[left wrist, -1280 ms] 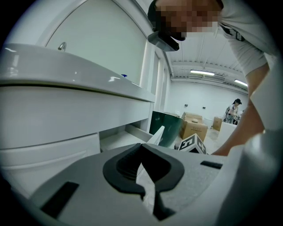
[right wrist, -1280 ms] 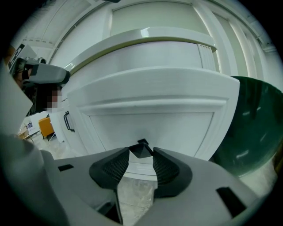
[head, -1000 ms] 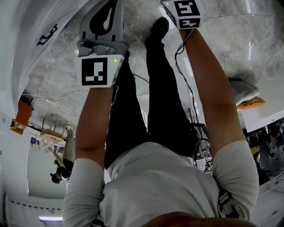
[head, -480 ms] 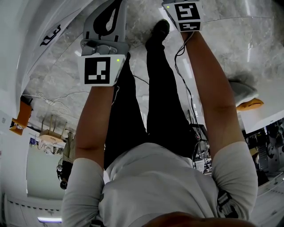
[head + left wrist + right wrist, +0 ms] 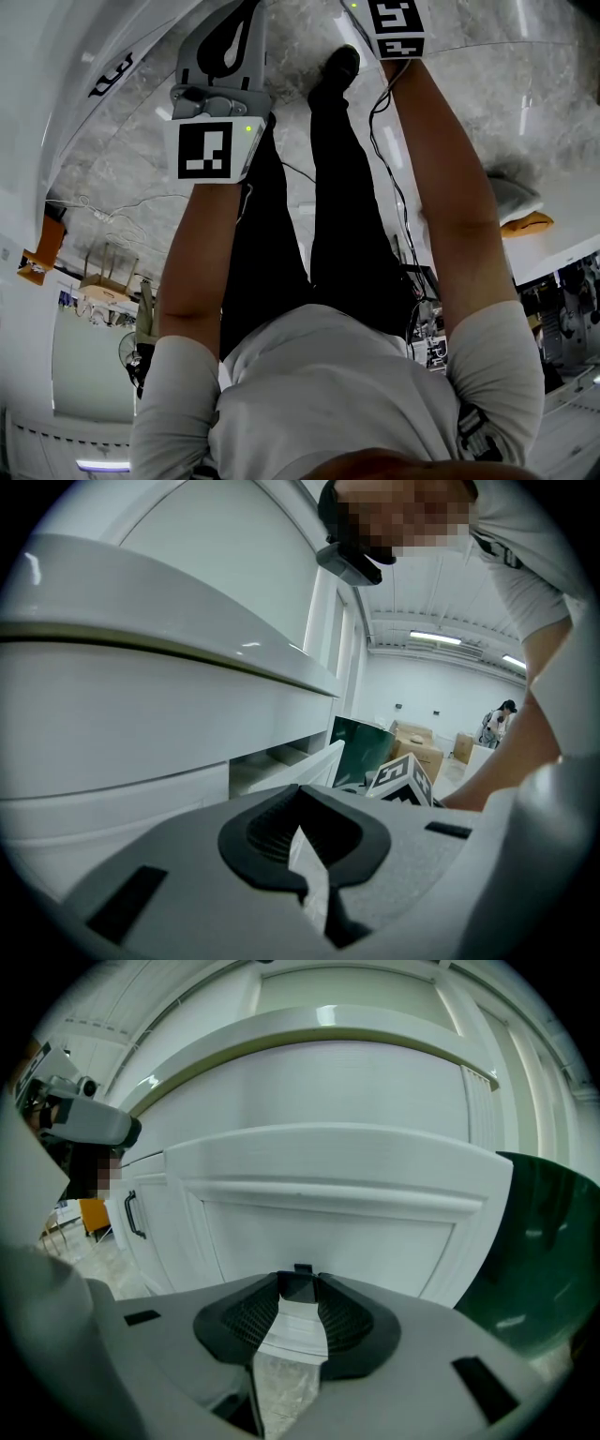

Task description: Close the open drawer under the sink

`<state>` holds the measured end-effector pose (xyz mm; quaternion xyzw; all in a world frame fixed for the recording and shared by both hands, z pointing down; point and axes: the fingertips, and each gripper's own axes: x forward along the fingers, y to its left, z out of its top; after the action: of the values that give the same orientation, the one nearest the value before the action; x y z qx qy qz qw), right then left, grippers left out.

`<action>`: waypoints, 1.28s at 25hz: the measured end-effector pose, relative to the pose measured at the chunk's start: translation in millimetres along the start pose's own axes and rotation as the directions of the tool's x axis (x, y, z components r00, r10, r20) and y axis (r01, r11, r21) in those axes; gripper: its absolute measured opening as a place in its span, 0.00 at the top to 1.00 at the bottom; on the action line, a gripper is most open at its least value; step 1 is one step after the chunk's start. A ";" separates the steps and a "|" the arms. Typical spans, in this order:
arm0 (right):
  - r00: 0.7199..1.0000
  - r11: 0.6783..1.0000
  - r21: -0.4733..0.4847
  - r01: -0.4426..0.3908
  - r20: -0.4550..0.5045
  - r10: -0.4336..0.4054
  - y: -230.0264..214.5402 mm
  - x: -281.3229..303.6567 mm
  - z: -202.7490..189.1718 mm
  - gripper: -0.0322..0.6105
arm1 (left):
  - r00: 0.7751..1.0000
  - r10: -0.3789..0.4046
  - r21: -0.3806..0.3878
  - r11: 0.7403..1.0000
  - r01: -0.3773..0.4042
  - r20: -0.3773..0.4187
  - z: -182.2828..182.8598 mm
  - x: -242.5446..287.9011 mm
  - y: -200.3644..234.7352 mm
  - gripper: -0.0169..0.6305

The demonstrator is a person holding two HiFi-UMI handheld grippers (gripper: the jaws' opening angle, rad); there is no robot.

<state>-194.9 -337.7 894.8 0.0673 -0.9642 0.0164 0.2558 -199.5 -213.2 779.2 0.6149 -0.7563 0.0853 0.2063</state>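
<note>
The white drawer [image 5: 328, 1204] under the sink counter [image 5: 319, 1026] stands pulled out. Its panelled front fills the right gripper view. My right gripper [image 5: 301, 1283] points at the lower part of that front, its jaws a little apart with nothing between them; I cannot tell whether it touches the front. In the left gripper view the open drawer [image 5: 309, 769] juts out from the cabinet, with the right gripper's marker cube [image 5: 403, 778] beside it. My left gripper [image 5: 302, 794] is shut and empty, short of the cabinet. In the head view the left gripper [image 5: 242, 19] reaches forward; only the right gripper's cube [image 5: 398, 26] shows.
A dark green bin [image 5: 539, 1269] stands to the right of the drawer. A cabinet door with a black handle [image 5: 134, 1215] lies to its left. The floor [image 5: 487, 103] is marble. The person's legs [image 5: 347, 187] stand close to the cabinet. Cardboard boxes [image 5: 422, 742] sit farther back.
My right arm has pushed a little farther forward, its cube nearer the top edge of the head view. The left gripper has hardly moved.
</note>
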 end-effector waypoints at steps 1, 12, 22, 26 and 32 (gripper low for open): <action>1.000 1.000 -0.002 -0.001 0.001 0.001 -0.6 2.0 1.1 0.72 | 1.000 0.002 -0.016 1.000 -0.002 0.005 0.7 -0.3 0.6 0.96; 1.000 1.000 -0.019 -0.014 0.012 0.014 -7.2 23.7 15.4 0.72 | 1.000 0.003 0.017 1.000 -0.003 0.018 9.5 4.4 5.4 0.96; 1.000 1.000 -0.018 -0.015 0.014 0.015 -11.8 39.1 23.8 0.72 | 1.000 0.009 0.011 1.000 -0.009 0.011 6.4 7.3 7.7 0.96; 1.000 1.000 -0.009 -0.017 0.017 0.018 -11.6 39.9 24.1 0.71 | 1.000 0.014 0.009 1.000 -0.014 0.006 5.1 6.7 9.6 0.96; 1.000 1.000 -0.025 -0.006 0.017 0.007 -6.6 34.0 28.5 0.64 | 0.999 0.021 0.014 1.000 -0.021 0.025 13.3 0.8 8.9 0.96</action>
<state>-237.2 -350.2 886.9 0.0611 -0.9667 0.0045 0.2483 -210.9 -217.0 768.7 0.6094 -0.7647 0.0850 0.1915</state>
